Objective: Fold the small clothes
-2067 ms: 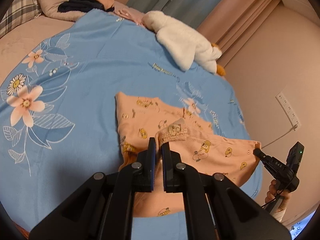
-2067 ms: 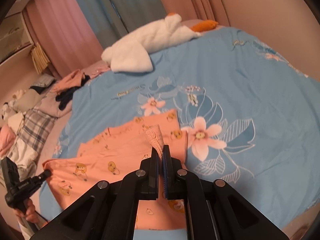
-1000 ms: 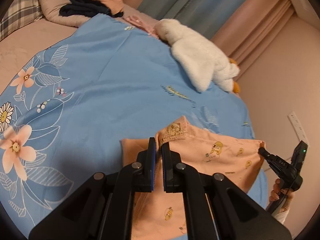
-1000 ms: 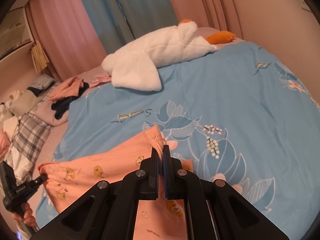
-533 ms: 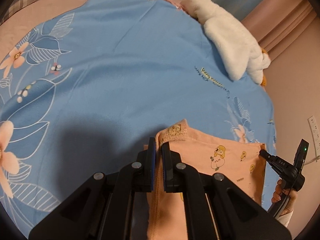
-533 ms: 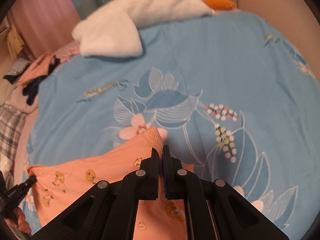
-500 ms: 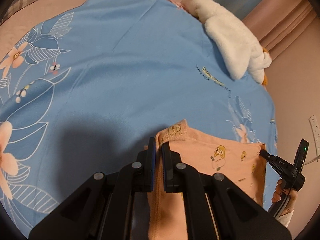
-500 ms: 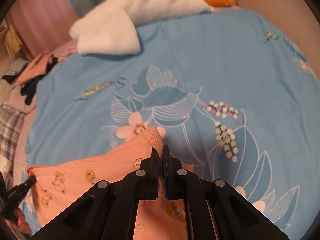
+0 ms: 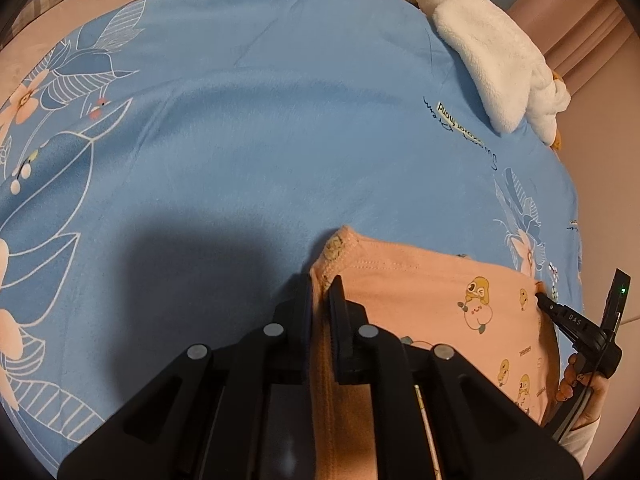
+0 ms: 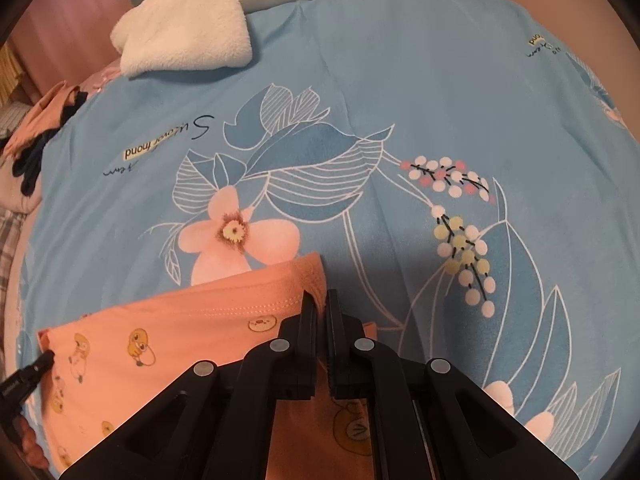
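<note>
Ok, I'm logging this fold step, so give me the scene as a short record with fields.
garment: peach garment with cartoon print, lying partly on the blue floral bedspread
left gripper: jaws have just been opening a little, a hemmed corner of the cloth between them
right gripper: shut on the other hemmed corner
hem between the corners: nearly straight
nearby: white plush toy at the far edge
</note>
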`<state>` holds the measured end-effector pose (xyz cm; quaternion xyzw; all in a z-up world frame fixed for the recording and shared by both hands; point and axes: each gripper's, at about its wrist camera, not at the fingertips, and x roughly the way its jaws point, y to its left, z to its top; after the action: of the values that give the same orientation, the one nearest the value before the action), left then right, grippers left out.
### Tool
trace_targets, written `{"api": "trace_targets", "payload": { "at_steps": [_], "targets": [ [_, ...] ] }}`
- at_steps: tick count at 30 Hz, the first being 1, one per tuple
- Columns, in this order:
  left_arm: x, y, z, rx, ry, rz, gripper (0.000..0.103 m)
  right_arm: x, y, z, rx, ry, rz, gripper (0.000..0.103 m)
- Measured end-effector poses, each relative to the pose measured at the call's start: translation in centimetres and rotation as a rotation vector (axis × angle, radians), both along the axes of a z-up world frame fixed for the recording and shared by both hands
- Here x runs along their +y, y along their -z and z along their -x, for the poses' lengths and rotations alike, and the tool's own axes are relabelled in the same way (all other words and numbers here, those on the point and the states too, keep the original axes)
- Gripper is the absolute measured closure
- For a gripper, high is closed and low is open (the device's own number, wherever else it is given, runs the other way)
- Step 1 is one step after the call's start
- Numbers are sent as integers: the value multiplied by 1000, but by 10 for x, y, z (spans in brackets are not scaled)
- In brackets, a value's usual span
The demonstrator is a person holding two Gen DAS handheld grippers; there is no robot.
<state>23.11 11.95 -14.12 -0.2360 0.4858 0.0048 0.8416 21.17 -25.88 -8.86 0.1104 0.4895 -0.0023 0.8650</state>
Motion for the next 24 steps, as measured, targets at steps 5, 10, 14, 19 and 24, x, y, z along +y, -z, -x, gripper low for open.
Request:
{"api": "trace_targets", "payload": {
  "at_steps": [5,10,14,19,24],
  "targets": [
    [-2,1,-1,-1,1,-8,93,0,3,-3,5,8,0,98],
    [-5,3,-2,-4,1,-20,93,3,3,-5,3,7,23,98],
    [-5,4,-3,-9,3,-21,92,5,3,-6,-2,15,34,98],
    [-3,6,-3,-8,-6,0,92,5,4,-6,-7,18,39,98],
    [-11,5,-2,-22,9,-57,92,8,6,-5,-26,20,54,98]
  ]
}}
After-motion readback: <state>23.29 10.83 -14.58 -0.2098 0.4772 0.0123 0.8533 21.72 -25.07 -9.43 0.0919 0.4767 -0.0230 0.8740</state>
